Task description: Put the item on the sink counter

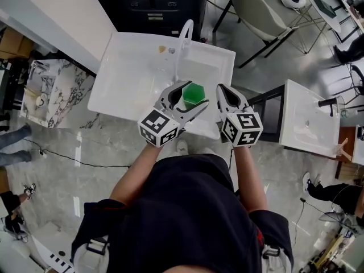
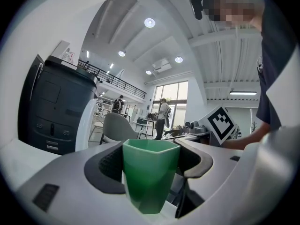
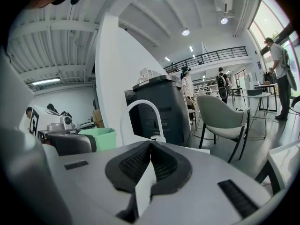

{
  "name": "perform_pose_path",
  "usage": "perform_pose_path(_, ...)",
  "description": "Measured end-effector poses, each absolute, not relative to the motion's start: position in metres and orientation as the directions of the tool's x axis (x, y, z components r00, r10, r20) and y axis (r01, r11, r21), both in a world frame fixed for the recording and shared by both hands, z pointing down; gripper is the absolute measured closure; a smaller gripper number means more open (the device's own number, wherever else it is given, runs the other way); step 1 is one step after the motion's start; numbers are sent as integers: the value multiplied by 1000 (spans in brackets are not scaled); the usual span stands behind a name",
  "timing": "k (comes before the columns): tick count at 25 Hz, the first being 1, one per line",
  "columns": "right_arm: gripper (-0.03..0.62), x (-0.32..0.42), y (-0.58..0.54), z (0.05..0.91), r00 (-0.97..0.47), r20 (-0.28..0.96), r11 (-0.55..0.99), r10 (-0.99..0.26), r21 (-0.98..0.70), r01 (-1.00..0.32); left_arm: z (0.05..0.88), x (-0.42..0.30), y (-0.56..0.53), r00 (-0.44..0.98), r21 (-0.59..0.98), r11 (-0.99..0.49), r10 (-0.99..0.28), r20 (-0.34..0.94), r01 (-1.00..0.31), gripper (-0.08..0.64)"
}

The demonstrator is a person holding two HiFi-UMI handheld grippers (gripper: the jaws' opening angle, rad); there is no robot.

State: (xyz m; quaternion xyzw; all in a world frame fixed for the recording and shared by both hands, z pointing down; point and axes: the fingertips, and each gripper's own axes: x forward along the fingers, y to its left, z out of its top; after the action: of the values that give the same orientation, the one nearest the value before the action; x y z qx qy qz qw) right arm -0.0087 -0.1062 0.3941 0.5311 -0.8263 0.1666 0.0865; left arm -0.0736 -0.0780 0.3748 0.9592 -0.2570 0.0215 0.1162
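Observation:
A green faceted cup (image 1: 194,93) is held upright between the jaws of my left gripper (image 1: 193,99), above the front part of the basin of the white sink counter (image 1: 122,73). In the left gripper view the cup (image 2: 149,182) fills the gap, and both black pads (image 2: 110,165) press on its sides. My right gripper (image 1: 223,91) hovers just right of the cup, shut with nothing in it; its pads (image 3: 136,161) meet in the right gripper view. There the cup (image 3: 99,137) shows at the left and the white faucet (image 3: 139,117) stands behind.
The faucet (image 1: 185,32) rises at the back of the sink. A black cabinet (image 1: 153,4) stands behind it, and a grey chair (image 1: 256,10) at the upper right. A second white sink (image 1: 310,118) is at the right, a marble slab (image 1: 57,92) at the left.

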Motion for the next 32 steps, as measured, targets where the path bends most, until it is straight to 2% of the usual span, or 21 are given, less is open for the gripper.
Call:
perform_pose_path(15, 558, -2, -105, 402, -415, 324, 364, -850, -209, -908, 382, -66, -79, 868, 220, -840, -483, 115, -496, 233)
perform_pose_path(32, 558, 35, -153, 402, -455, 320, 400, -831, -223, -889, 382, -23, -119, 848, 210, -821, -516, 122, -530, 233)
